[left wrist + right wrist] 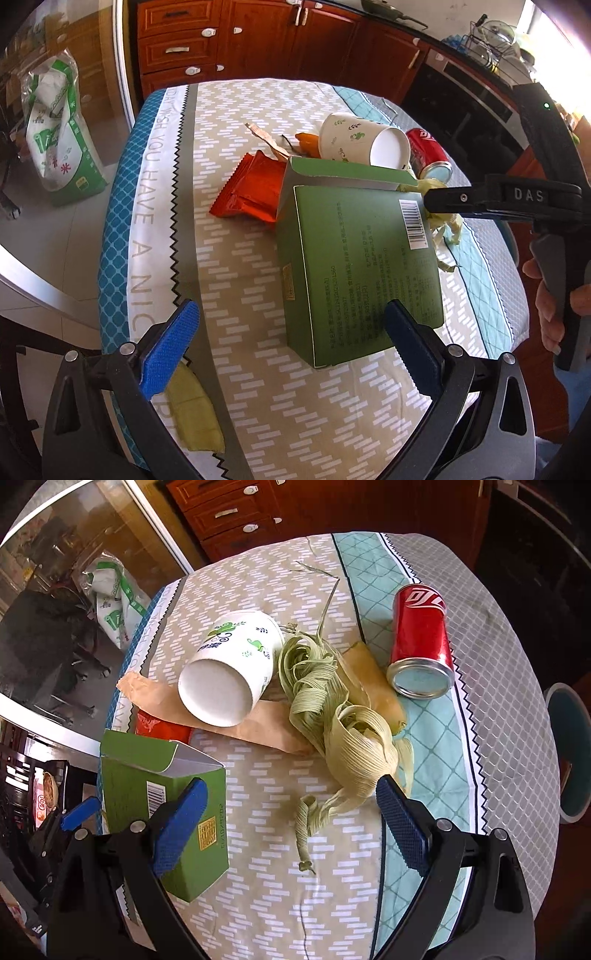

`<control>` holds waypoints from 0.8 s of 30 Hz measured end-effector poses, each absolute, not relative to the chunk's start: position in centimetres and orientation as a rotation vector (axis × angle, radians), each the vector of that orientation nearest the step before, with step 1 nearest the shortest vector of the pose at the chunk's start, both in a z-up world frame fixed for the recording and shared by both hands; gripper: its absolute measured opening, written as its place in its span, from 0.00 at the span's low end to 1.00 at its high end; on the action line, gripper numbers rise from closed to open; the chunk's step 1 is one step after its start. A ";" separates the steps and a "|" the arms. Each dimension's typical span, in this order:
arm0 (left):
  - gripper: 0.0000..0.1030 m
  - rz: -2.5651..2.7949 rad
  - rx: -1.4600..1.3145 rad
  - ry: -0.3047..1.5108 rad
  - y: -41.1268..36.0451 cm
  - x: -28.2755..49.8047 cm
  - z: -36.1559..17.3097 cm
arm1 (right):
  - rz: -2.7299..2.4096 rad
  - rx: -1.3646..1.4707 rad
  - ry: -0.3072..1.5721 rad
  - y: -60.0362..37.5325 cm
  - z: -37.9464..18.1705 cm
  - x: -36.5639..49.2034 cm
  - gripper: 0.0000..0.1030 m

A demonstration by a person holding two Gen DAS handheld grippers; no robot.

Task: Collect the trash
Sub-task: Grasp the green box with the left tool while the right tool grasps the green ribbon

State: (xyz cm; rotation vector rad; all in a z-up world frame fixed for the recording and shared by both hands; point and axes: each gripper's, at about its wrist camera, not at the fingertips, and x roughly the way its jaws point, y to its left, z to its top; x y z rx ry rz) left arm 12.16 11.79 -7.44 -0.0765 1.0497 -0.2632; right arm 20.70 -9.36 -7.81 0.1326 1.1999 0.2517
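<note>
Blue-padded left gripper point(291, 334) hovers low over the table point(258, 406), jaws spread wide, holding nothing; right pad overlaps near corner of the green carton point(354, 266) in view, contact unclear. Right gripper point(291, 823) likewise wide open, empty, above the near end of the corn husk pile point(332, 716); one curled husk strip point(306, 834) lies between its fingers on the cloth. Yellow-green folded cloth point(194, 410) lies on the table edge just past the left finger.

Green carton lies flat, barcode up, top flap open, mid-table. Just beyond it on the left: orange snack packets point(251, 188), touching the carton. Husks sit beside the carton's far right corner. Brown paper wrapper point(236, 720) under the tipped paper cup point(232, 672), cup on its side, base toward the right-wrist camera, touching the husks. Red soda can point(421, 642) on its side, right of the husks, near but apart. Small orange piece point(308, 140) behind the cup, can't tell what it is.

Far: wooden cabinets point(229, 40), plastic bag point(59, 133) on the floor to the left.
</note>
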 end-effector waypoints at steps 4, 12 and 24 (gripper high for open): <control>0.98 -0.267 -0.064 1.041 11.8 11.8 -7.5 | 0.261 0.116 1.194 -7.9 -7.7 21.5 0.86; 0.98 -0.304 -0.062 1.067 11.1 11.2 -8.2 | 0.374 0.150 1.210 -5.6 -6.0 21.4 0.86; 0.97 -0.289 -0.088 1.084 11.5 10.6 -9.5 | 0.483 0.017 1.246 -2.5 -4.7 19.1 0.86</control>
